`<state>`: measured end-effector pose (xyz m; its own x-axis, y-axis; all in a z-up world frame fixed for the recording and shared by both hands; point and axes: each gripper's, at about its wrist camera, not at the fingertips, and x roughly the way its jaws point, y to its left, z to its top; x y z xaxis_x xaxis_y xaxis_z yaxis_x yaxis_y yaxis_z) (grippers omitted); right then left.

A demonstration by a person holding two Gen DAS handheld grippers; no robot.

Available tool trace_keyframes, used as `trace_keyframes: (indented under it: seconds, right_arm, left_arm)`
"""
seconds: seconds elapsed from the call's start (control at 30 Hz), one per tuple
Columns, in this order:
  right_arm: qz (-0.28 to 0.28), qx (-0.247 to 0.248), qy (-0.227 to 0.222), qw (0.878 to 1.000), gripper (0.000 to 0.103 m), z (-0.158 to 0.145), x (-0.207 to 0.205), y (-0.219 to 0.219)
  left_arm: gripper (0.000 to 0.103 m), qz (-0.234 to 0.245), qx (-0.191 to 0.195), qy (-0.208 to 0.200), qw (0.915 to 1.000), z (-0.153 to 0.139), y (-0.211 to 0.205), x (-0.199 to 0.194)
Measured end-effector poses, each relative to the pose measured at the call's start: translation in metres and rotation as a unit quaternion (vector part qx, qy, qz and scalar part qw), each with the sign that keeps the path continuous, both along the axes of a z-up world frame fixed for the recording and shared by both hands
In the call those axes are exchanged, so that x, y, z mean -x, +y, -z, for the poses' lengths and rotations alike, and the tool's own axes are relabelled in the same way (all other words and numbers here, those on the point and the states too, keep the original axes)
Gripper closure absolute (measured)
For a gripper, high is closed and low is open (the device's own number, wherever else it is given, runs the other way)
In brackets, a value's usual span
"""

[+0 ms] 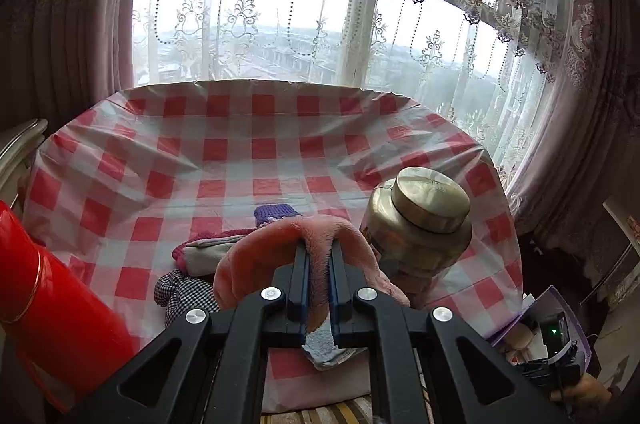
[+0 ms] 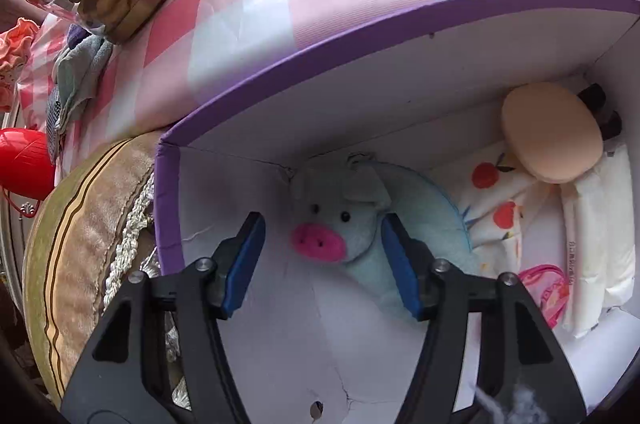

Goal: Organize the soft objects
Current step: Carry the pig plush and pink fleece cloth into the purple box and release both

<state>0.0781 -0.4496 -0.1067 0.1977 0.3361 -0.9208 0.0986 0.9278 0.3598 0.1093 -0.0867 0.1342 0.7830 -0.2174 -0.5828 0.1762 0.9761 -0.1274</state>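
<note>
glass jar [image 1: 420, 228], red cylinder [image 1: 48, 304], checked tablecloth [image 1: 224, 151]

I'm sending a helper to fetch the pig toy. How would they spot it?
Find the purple-rimmed box beside the checked table. Inside, in its near-left corner, lies the pig toy: pale blue plush with a bright pink snout, unlike the tan sponge and white packs farther right.

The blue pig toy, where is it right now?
In the right wrist view, the blue pig toy lies in the purple-rimmed box, near its left corner, beside a fruit-print cloth.
</note>
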Motion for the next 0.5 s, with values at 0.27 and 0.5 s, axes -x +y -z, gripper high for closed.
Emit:
trace_keyframes:
  seconds: [0.27, 0.5]
  right_arm:
    - [0.032, -0.012, -0.018, 0.999, 0.03, -0.018, 0.018, -0.03]
    - [0.089, 0.063, -0.003, 0.994, 0.023, -0.033, 0.05, -0.086]
  left_arm:
    - [0.095, 0.071, -0.001, 0.013, 0.9974, 0.006, -0.049, 0.01]
    - [0.095, 0.173, 0.01, 0.035, 0.9843, 0.014, -0.113, 0.025]
